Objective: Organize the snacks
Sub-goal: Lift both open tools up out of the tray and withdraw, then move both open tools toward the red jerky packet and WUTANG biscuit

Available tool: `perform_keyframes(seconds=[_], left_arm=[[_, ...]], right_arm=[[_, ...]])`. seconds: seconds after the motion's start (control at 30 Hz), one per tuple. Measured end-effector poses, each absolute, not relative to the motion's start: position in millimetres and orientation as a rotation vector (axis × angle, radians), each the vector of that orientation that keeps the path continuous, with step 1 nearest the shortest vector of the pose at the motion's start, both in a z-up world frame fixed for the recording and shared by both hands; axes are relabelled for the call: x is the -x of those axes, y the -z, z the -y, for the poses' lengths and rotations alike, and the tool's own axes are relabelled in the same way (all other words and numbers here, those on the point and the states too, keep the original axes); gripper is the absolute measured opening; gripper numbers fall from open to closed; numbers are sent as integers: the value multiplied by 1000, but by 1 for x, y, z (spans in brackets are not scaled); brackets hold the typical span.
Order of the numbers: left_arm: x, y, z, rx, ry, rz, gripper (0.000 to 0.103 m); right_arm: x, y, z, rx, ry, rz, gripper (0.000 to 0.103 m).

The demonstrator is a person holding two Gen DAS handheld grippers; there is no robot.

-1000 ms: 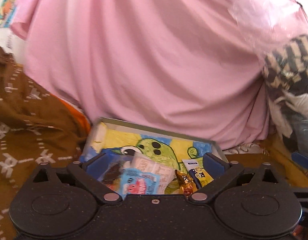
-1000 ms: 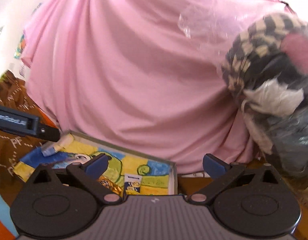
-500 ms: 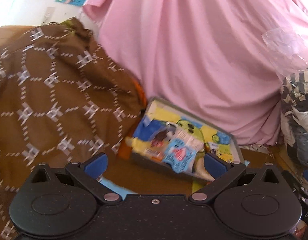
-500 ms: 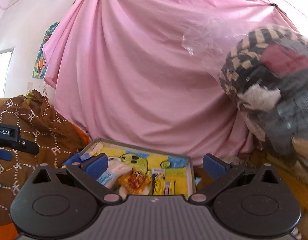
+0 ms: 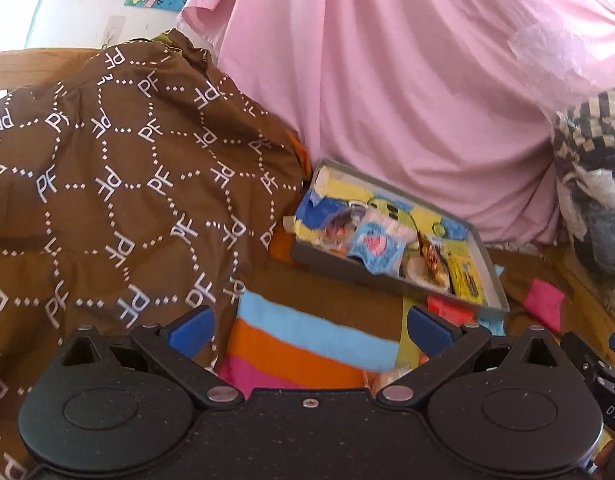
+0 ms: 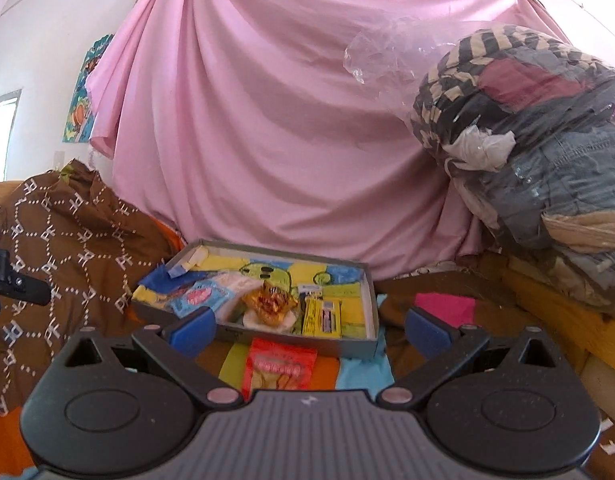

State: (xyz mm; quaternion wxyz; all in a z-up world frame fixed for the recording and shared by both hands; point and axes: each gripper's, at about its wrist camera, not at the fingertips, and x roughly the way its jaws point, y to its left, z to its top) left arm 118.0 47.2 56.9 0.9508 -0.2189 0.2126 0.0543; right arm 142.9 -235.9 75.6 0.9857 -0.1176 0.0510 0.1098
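The red snack packet (image 6: 281,366) is seen lying on the striped cloth (image 6: 361,372), just before the right gripper (image 6: 307,330), whose jaws are spread wide and empty. Its long axis is pointed toward the tray (image 6: 303,346), directly behind. The left gripper (image 5: 307,326), also wide and empty, is judged farther away. No obstacle is seen between.

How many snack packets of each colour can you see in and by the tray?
Light blue packet: 1
Gold crinkly wrapper: 1
Yellow packet: 1
Red packet, outside the tray: 1
Total: 4 clearly visible; others in the tray are too blurred to tell.
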Motion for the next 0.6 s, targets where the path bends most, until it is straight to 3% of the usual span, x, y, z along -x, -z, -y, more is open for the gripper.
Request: perform_keyframes(seconds=[0.6], left_arm=[[-79, -34, 1, 242, -84, -519, 102]], right_arm=[[-99, -56, 249, 204, -239, -238, 103]])
